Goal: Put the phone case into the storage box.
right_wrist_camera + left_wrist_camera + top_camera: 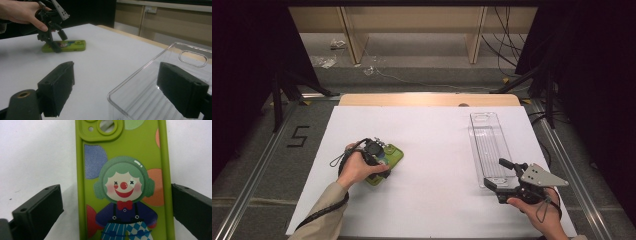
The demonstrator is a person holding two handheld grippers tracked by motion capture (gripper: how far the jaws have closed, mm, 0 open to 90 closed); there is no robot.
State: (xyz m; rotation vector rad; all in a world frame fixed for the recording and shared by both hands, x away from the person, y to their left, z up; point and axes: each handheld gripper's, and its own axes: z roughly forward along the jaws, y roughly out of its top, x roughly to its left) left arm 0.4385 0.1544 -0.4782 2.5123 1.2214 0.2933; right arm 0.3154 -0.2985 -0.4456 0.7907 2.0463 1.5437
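Observation:
A green phone case [125, 170] printed with a clown lies flat on the white table, camera cut-out at its far end. My left gripper [116, 195] is open, one jaw on each side of the case; the left jaw stands a little off its edge. In the high view the left gripper [379, 157] hangs over the case [393, 156] at the table's left. The right gripper [120, 82] is open at the near corner of a clear plastic tray [150, 87], nothing gripped. The high view shows the right gripper [498, 173] at the tray's [487, 140] near end.
The white sheet [432, 150] covers most of the table, with bare room between case and tray. The right gripper view also shows the case [72, 46] and the left gripper [58, 41] far off. Dark stands and cables flank the table.

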